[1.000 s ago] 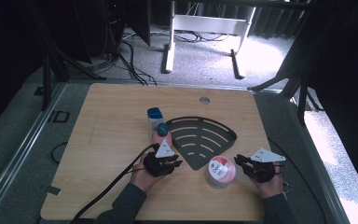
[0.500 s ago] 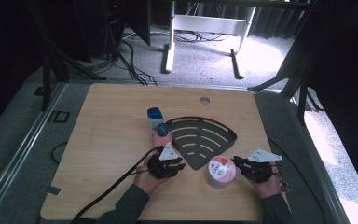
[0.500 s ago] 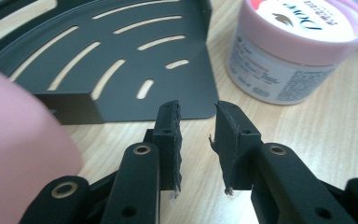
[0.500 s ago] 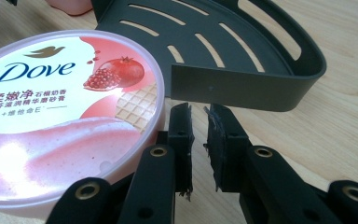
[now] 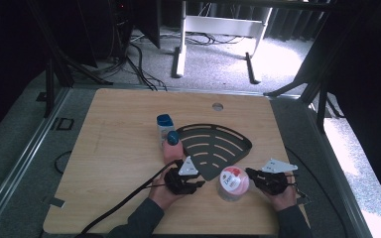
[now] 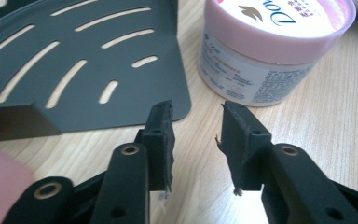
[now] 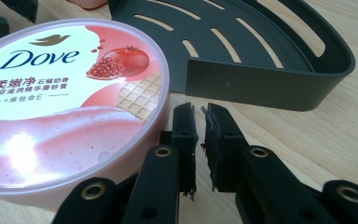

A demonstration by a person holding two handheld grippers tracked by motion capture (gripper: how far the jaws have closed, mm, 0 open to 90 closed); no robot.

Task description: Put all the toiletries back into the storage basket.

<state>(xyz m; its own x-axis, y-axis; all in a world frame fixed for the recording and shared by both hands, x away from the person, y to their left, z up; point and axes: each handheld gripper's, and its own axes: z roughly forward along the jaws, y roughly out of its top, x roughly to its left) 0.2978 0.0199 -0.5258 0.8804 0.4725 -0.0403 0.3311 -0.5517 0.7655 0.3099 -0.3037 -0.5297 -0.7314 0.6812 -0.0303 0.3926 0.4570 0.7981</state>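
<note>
I count one jar (image 5: pixel 233 182) at 6 o'clock, one rack (image 5: pixel 213 146) at centre, two bottles (image 5: pixel 165 126) at 9 o'clock.

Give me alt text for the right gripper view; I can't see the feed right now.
The right gripper, jaws nearly together with nothing between them, rests low over the wooden table just beside a pink-lidded Dove jar with a pomegranate picture. Beyond both lies a black slotted corner shelf, its straight wall facing the gripper.
</note>
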